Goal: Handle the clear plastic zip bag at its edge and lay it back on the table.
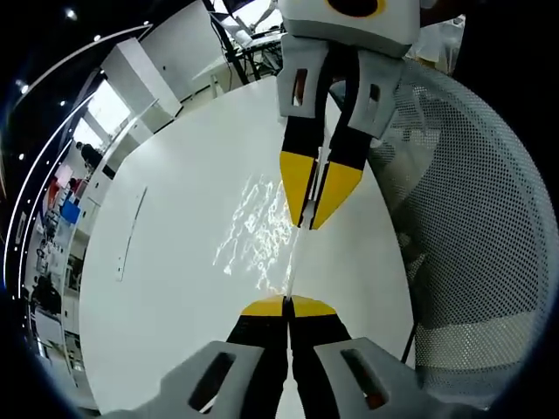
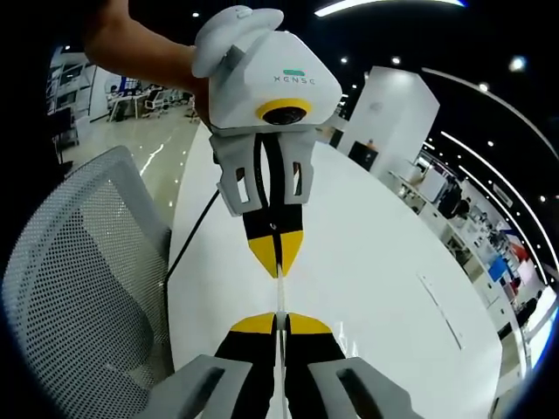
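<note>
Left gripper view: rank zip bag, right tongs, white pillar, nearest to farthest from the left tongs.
1. zip bag, pinched in the left tongs.
2. right tongs, ahead at the bag's far edge.
3. white pillar, upper left, past the table.

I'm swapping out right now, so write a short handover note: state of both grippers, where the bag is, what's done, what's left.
Left gripper: shut on the zip bag edge.
Right gripper: shut on the opposite edge; it faces the left one tip to tip.
Bag: stretched between the two grippers, over the white table; whether it touches the table is unclear.
Beside the table: a mesh chair.
Done: bag gripped at its edges.
Left: lower it flat on the table, open both grippers.
</note>
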Demonstrator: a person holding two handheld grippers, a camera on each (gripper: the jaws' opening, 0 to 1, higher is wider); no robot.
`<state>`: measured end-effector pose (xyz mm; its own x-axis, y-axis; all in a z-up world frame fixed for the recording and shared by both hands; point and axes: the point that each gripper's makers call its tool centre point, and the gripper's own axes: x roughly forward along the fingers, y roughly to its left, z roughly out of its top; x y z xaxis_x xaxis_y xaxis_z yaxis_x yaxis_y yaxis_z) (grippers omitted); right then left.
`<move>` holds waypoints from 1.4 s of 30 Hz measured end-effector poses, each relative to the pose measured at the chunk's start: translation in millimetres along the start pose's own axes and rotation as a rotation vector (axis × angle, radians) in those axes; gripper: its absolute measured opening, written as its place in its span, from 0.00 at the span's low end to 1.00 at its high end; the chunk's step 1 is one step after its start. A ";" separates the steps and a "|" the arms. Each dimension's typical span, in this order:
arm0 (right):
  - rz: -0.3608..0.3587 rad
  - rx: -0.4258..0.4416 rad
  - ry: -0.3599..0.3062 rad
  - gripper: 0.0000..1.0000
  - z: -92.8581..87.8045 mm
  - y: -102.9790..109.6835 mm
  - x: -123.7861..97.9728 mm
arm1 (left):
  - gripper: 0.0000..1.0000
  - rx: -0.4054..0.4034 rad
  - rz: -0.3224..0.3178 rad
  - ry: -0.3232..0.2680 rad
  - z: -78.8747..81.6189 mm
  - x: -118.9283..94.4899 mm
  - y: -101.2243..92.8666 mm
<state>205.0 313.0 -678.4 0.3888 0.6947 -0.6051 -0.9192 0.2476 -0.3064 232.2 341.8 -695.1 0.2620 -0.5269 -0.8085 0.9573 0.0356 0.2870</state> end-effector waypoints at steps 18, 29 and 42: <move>-0.008 0.005 -0.002 0.00 -0.1 -0.2 -2.3 | 0.00 0.000 0.000 0.003 -3.0 -0.1 2.2; -0.011 0.003 -0.004 0.00 1.2 -0.2 -2.6 | 0.00 -0.005 0.003 0.002 -3.9 -1.4 2.7; -0.018 0.009 -0.006 0.00 0.9 -0.4 -3.5 | 0.00 0.000 0.001 0.004 -2.1 -1.7 2.1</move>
<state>204.0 311.0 -675.6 0.4047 0.6943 -0.5951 -0.9126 0.2660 -0.3104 234.0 344.5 -694.2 0.2635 -0.5235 -0.8103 0.9570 0.0359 0.2880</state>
